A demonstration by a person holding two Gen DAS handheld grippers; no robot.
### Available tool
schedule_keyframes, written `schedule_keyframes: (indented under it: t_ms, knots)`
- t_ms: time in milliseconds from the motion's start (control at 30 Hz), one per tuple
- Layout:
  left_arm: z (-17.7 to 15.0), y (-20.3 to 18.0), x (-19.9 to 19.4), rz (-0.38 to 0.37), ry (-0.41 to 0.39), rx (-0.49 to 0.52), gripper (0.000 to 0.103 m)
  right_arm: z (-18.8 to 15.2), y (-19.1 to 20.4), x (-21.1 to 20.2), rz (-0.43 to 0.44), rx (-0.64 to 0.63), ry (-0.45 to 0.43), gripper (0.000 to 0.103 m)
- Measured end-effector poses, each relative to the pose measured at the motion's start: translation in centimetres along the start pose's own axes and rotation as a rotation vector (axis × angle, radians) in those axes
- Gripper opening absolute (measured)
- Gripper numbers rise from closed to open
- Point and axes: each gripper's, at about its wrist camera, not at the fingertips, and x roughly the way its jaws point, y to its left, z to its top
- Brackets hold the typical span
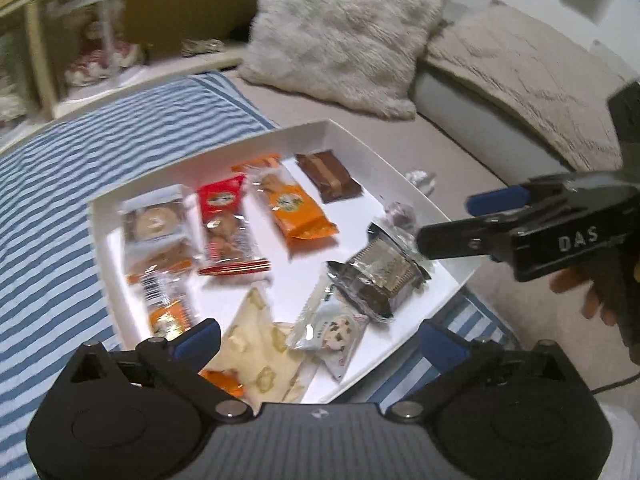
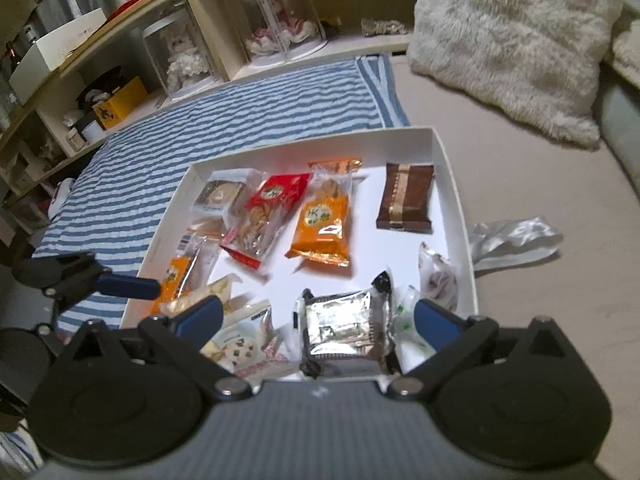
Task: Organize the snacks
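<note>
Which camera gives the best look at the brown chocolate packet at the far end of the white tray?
The right wrist view. There the brown packet lies sharp and unobstructed near the tray's far right corner, its gold stripe plain to see. The left wrist view also shows the whole packet, but smaller and motion-blurred.

blurred: shelf jars [image 1: 100, 44] | half-hidden: yellow-patterned packet [image 1: 260, 360] | unreadable: wrapper print

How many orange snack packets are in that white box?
2, maybe more. One orange packet lies mid-box, between the red packet and the brown one. A smaller one sits at the left edge of the white box. Others may hide under the fingers.
</note>
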Motion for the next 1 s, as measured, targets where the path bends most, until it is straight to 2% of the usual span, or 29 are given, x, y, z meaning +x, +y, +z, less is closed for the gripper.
schedule_keyframes:
  t_ms: [133, 267, 467, 600, 833, 1000]
  knots:
    - [-0.8, 0.4, -2.3, 0.050, -0.041, -0.055, 0.103, -0.3, 0.6, -2.0, -0.023, -0.007, -0.035, 0.103]
    - [-1.8, 1.0, -4.7, 0.054, -0.078, -0.118, 0.103, -0.7, 1.9, -3.9, -0.039, -0.039, -0.064, 0.103]
    - [-3.5, 0.9, -8.1, 0.144, -0.150, -0.160, 0.103, -2.1, 3.9, -6.7, -0.075, -0.058, -0.126, 0.103]
    - [-4.6, 1.1, -9.9, 0.174, -0.186, -0.212, 0.103, -3.3, 4.8, -8.3, -0.097, -0.058, -0.167, 0.103]
    - [-6.6, 0.8, -12.2, 0.250, -0.225, -0.269, 0.103, -5.7, 6.7, -10.8, -0.164, -0.101, -0.245, 0.103]
    - [-8.1, 0.4, -13.4, 0.287, -0.250, -0.266, 0.103, -7.3, 7.8, -11.8, -0.179, -0.099, -0.274, 0.103]
